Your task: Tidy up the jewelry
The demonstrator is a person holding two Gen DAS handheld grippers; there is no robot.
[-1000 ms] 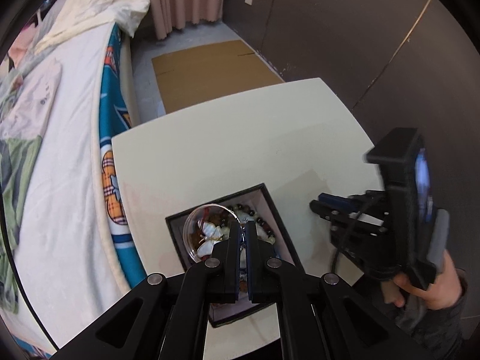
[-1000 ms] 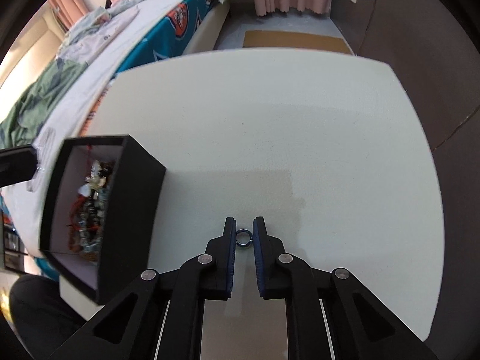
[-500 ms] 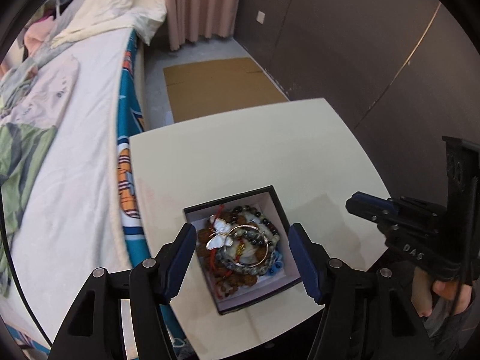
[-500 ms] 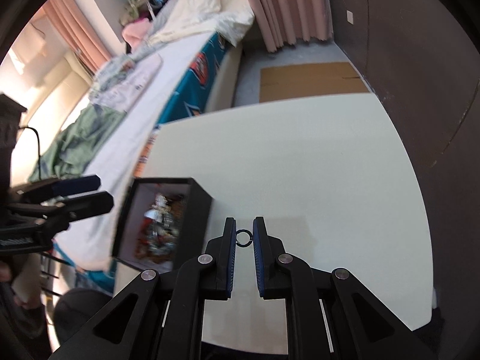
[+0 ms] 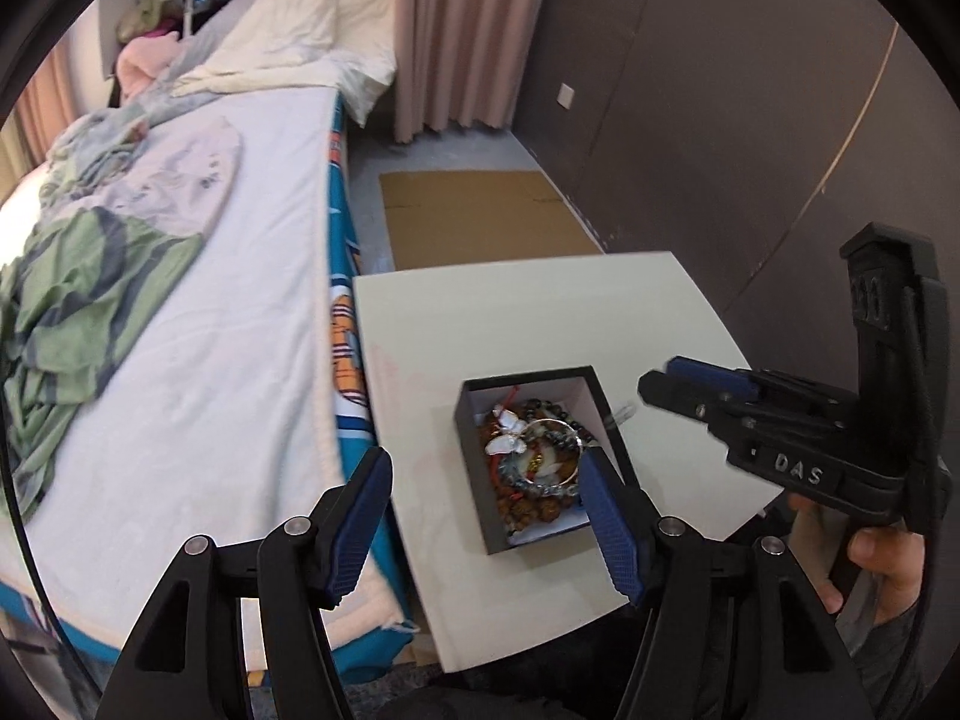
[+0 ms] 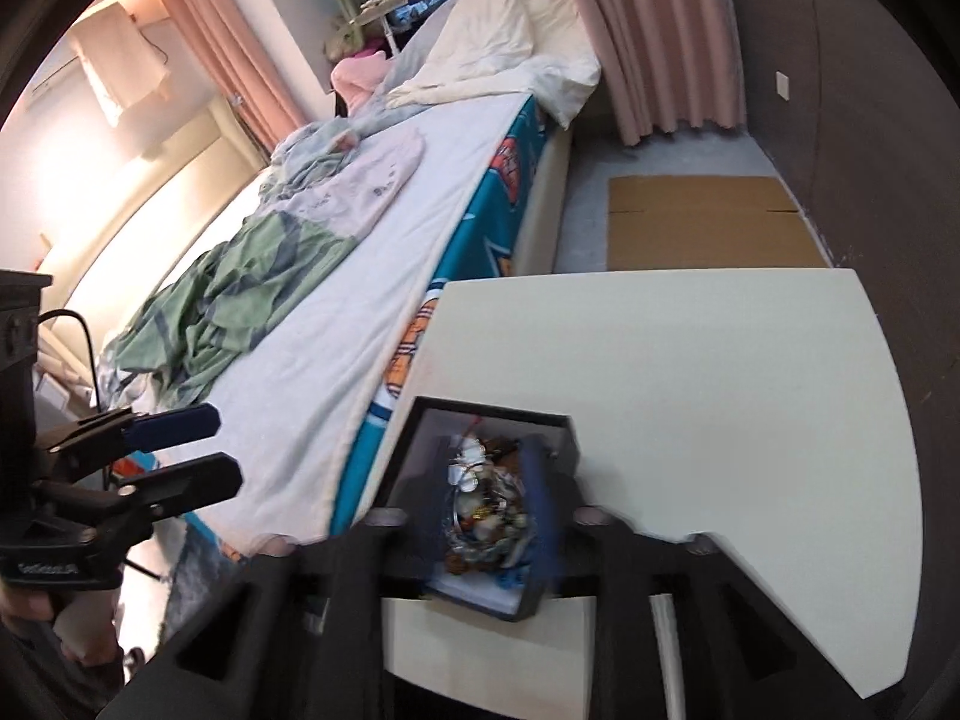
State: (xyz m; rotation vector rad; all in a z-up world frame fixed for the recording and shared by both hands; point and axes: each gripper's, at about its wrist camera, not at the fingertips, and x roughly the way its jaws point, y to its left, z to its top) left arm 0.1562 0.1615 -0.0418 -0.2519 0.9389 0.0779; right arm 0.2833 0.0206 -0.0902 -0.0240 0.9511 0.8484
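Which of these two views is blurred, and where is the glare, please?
Right wrist view: the right gripper is motion-smeared, the box slightly soft, and the left wall is blown out by glare. Left wrist view: sharp, evenly lit, with fisheye bending at the edges.

Black box (image 5: pixel 477 468), cream table (image 5: pixel 510 318), white sheet (image 5: pixel 240 300), pink curtain (image 5: pixel 462 30)

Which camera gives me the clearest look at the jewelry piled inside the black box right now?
The left wrist view. The jewelry pile in the square black box is sharp there, a white butterfly piece and dark beads distinguishable. In the right wrist view the jewelry pile sits between motion-blurred fingers and is itself smeared.
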